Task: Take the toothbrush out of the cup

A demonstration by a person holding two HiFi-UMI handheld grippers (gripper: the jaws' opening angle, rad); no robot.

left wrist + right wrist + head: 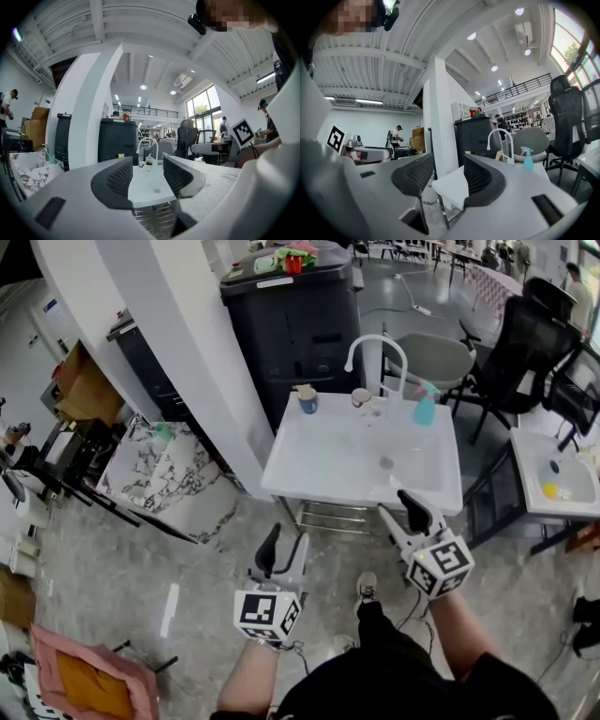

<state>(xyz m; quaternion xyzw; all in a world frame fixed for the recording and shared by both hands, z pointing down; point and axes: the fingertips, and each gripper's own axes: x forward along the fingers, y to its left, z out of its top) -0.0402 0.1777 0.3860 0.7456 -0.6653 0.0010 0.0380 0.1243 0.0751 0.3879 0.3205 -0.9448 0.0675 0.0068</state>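
Note:
A white sink table (328,470) stands ahead of me with a white arched faucet (375,348) at its back. By the back rim sit a blue cup (307,400) with something pale poking out of its top and a smaller light cup (361,397); I cannot make out the toothbrush itself. My left gripper (286,538) is open and empty, short of the sink's front edge. My right gripper (396,504) hangs open and empty at the front right edge. Between the left jaws (147,176) I see the basin; between the right jaws (447,176), the sink's corner.
A teal spray bottle (425,409) stands at the sink's back right. A black cabinet (295,320) and a white pillar (169,324) are behind it, a marble-patterned table (164,474) to the left, black office chairs (525,343) and another white table (558,474) to the right.

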